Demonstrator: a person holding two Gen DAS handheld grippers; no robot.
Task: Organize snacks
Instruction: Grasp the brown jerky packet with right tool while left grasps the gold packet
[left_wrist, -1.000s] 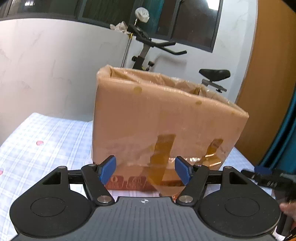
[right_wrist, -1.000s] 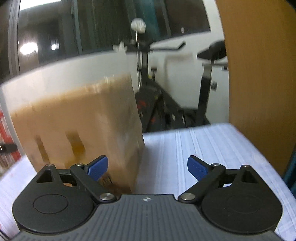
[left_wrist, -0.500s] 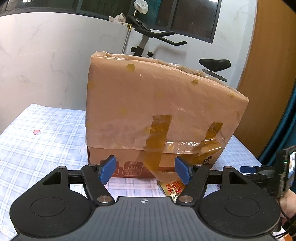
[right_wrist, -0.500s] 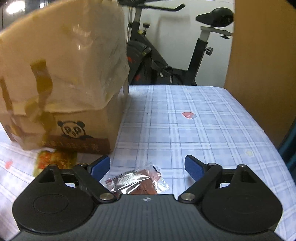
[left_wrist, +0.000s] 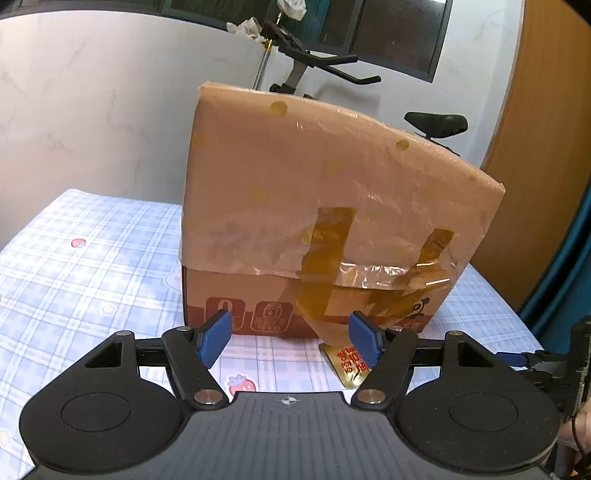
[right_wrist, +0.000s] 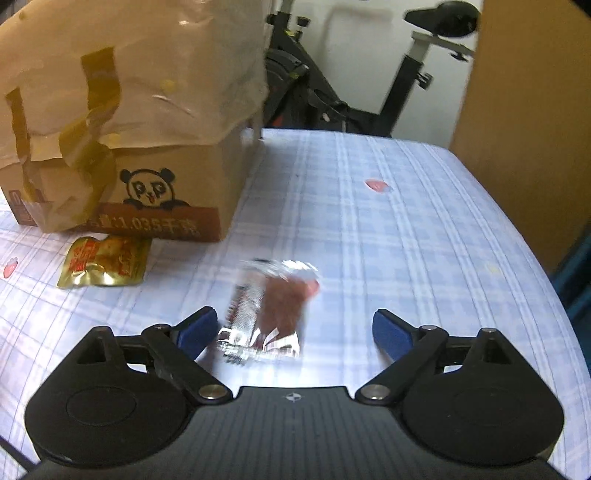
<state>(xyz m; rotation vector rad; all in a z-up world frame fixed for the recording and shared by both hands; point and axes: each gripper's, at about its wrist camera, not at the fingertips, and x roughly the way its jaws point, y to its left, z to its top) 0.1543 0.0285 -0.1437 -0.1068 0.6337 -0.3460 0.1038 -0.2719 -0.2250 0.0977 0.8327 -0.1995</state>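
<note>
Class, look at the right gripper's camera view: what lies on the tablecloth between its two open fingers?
In the right wrist view, a silvery snack packet lies between the right gripper's open fingers, nearer the left finger.

— Which colours are seen on the surface (right_wrist: 369, 229)?
— Blue-and-white checks, dotted with red strawberries.
— And on the cardboard box (left_wrist: 258, 295)?
— Brown, a black panda printed, amber tape (left_wrist: 325, 266) applied. A gold-and-red snack packet (right_wrist: 105, 267) and a silver-and-brown snack packet (right_wrist: 273, 306) are seen.

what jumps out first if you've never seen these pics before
A tall cardboard box draped in plastic and taped with amber strips fills the middle of the checked tablecloth. In front of it lie a gold snack packet by the box's base and a silver-and-red packet between the open right tongs.
</note>
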